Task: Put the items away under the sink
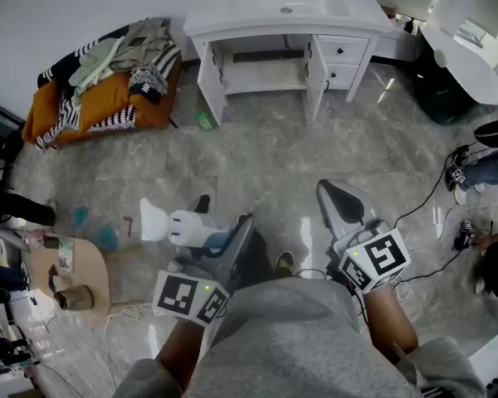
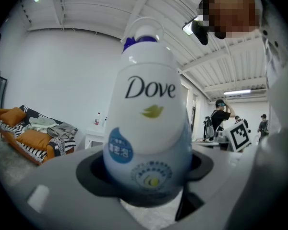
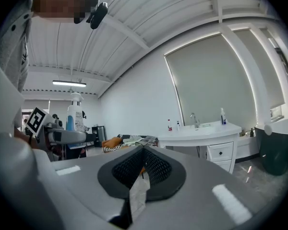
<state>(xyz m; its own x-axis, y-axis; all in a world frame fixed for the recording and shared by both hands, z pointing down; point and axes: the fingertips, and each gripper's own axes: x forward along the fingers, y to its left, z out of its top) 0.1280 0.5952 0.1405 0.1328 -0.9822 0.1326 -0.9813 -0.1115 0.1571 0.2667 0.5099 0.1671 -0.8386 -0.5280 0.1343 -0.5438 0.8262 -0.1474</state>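
My left gripper (image 1: 230, 243) is shut on a white Dove bottle (image 2: 146, 128) with a blue label. Its dark pads press the bottle's lower body from both sides. In the head view the bottle (image 1: 176, 225) sticks out to the left of the jaws, over the floor. The right gripper (image 1: 334, 194) is shut with nothing in it, its pads meeting in the right gripper view (image 3: 143, 151). The white sink cabinet (image 1: 270, 15) stands far ahead, with an open shelf (image 1: 261, 75) under the basin. Both grippers are well short of it.
An orange sofa (image 1: 100, 89) piled with clothes stands left of the cabinet. A green item (image 1: 204, 121) lies on the floor by the cabinet's leg. A dark bin (image 1: 442, 89) is at right, a small round table (image 1: 70, 272) at left, and cables (image 1: 436, 222) trail beside a person (image 1: 494, 168).
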